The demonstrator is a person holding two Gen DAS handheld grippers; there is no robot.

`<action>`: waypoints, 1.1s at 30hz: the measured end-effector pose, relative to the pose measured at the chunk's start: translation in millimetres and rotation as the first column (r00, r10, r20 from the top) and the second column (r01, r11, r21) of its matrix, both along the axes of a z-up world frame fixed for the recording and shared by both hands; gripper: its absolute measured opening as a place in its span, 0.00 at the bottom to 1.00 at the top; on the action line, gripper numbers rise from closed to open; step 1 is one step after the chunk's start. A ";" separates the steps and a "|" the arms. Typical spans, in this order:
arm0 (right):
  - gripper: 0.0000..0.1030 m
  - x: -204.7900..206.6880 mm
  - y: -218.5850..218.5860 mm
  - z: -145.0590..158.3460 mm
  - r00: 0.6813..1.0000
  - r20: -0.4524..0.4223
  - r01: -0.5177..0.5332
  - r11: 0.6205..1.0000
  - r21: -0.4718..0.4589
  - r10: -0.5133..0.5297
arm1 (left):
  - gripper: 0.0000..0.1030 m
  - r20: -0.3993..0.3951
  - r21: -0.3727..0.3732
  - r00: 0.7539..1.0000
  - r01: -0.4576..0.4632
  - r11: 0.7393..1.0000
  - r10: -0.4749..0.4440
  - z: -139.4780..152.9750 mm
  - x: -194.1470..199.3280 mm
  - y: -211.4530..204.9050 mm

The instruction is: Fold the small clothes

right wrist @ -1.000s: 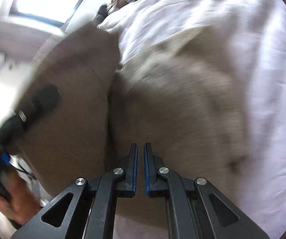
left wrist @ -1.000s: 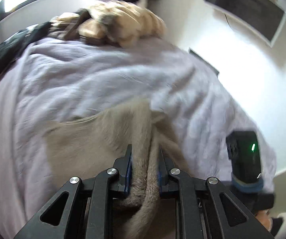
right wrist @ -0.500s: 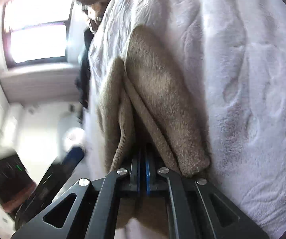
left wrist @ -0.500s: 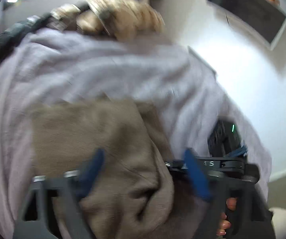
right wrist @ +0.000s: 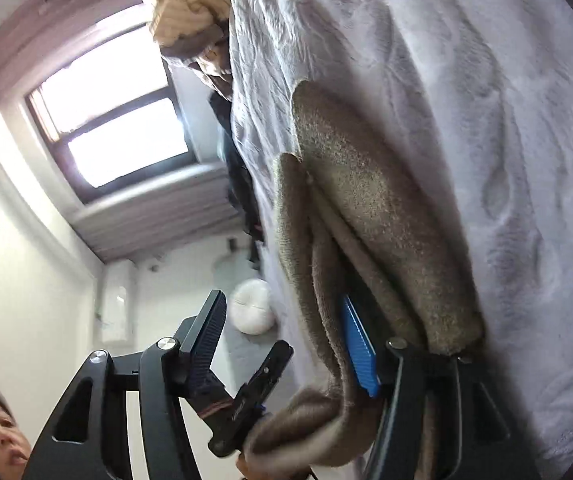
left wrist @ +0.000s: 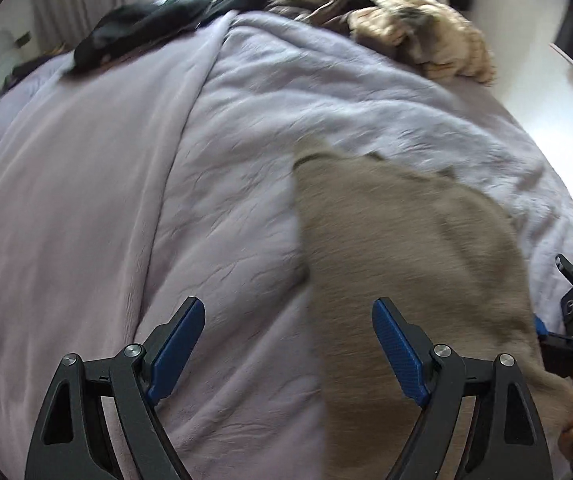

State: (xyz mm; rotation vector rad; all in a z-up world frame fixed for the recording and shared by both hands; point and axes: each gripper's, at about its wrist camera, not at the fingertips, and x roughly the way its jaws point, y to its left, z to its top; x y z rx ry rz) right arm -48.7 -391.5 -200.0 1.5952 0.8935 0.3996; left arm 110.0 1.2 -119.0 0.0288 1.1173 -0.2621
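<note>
Daylight from window (right wrist: 118, 128), blown out; slight motion blur; fisheye-bent edges w/ dark vignette.

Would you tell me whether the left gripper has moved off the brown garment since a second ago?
Yes. The left gripper, then clamped on the brown garment, now stands open further left, mostly over the lilac blanket.

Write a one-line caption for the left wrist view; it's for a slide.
Open left gripper above a folded taupe garment lying on a lilac blanket.
</note>
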 end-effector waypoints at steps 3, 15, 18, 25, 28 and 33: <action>0.61 24.2 14.1 16.0 0.991 -0.029 -0.133 0.980 -0.147 0.130 | 0.83 -0.020 0.008 1.000 -0.015 1.000 0.016 -10.3 0.2 5.8; 0.12 53.2 53.2 129.1 0.949 0.030 -0.181 0.620 -0.763 0.313 | 0.83 0.038 0.009 0.998 0.048 0.999 -0.048 5.8 -2.2 -21.0; 0.12 50.1 29.9 96.9 0.969 -0.052 -0.201 0.645 -0.737 0.243 | 0.83 0.016 0.010 0.995 0.101 0.995 -0.101 -4.7 1.3 -36.3; 0.13 30.8 12.3 65.1 0.981 -0.137 -0.193 0.666 -0.720 0.135 | 0.85 0.005 0.023 0.989 0.146 0.989 -0.146 -12.4 -1.7 -42.2; 0.14 22.1 9.3 68.3 0.977 -0.175 -0.212 0.653 -0.727 0.122 | 0.85 0.017 0.059 0.987 0.160 0.985 -0.161 -6.8 -6.0 -37.4; 0.24 23.1 2.6 73.8 0.965 -0.251 -0.244 0.607 -0.756 0.075 | 0.85 0.030 0.130 0.986 0.157 0.979 -0.163 0.6 -9.8 -20.6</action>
